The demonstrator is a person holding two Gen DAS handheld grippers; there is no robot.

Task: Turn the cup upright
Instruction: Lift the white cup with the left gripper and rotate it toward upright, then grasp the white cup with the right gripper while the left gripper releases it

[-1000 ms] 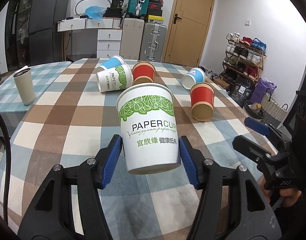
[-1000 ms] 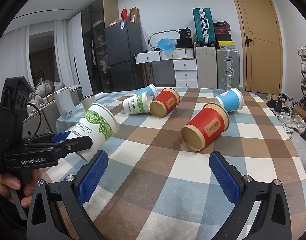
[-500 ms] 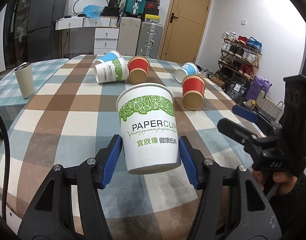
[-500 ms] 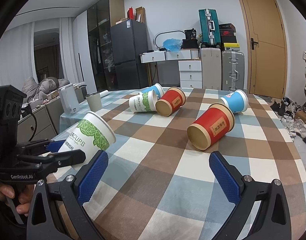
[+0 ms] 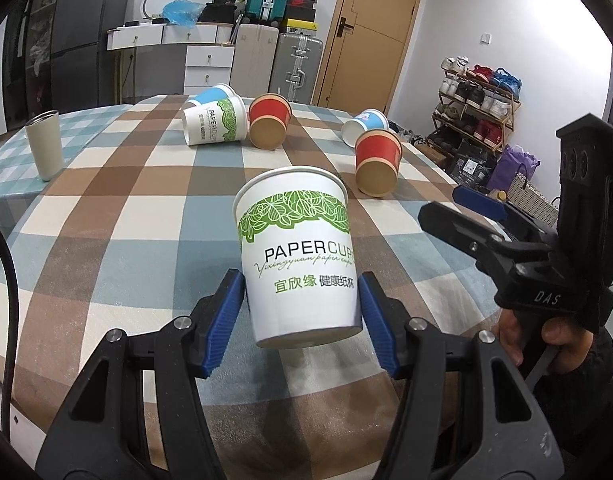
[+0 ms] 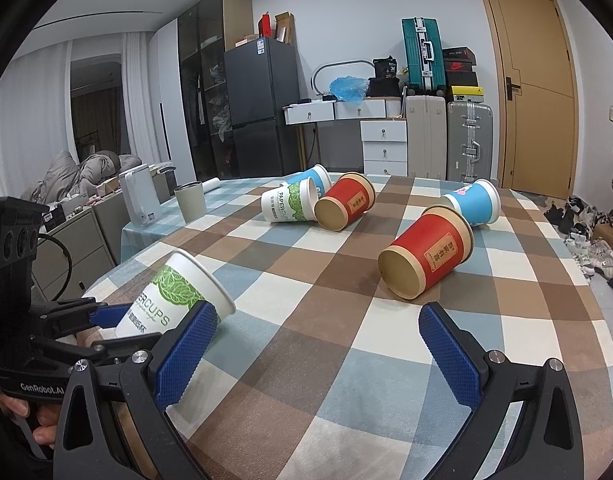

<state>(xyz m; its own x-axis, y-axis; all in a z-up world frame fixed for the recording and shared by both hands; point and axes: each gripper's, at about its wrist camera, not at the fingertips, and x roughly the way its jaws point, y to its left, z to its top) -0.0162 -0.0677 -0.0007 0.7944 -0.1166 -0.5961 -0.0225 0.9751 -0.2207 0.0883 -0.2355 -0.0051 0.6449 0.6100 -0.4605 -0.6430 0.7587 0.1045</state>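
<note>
My left gripper [image 5: 300,314] is shut on a white paper cup with green leaves [image 5: 298,256], gripping it near its base. The cup is held rim-up and tilted over the near left part of the checked table [image 5: 126,216]; it also shows in the right wrist view [image 6: 178,296]. My right gripper [image 6: 312,354] is open and empty above the table's front edge, to the right of the held cup. It shows in the left wrist view as a black tool [image 5: 518,248] at the right.
Several paper cups lie on their sides: a red one [image 6: 426,258], a blue one [image 6: 476,202], another red one [image 6: 344,206], a white-green one [image 6: 288,206] and a blue one [image 6: 314,176] behind it. A grey tumbler [image 5: 44,144] stands at the far left.
The left gripper has carried the held cup lower and nearer the table's front left. The right gripper has drawn back slightly and stays open.
</note>
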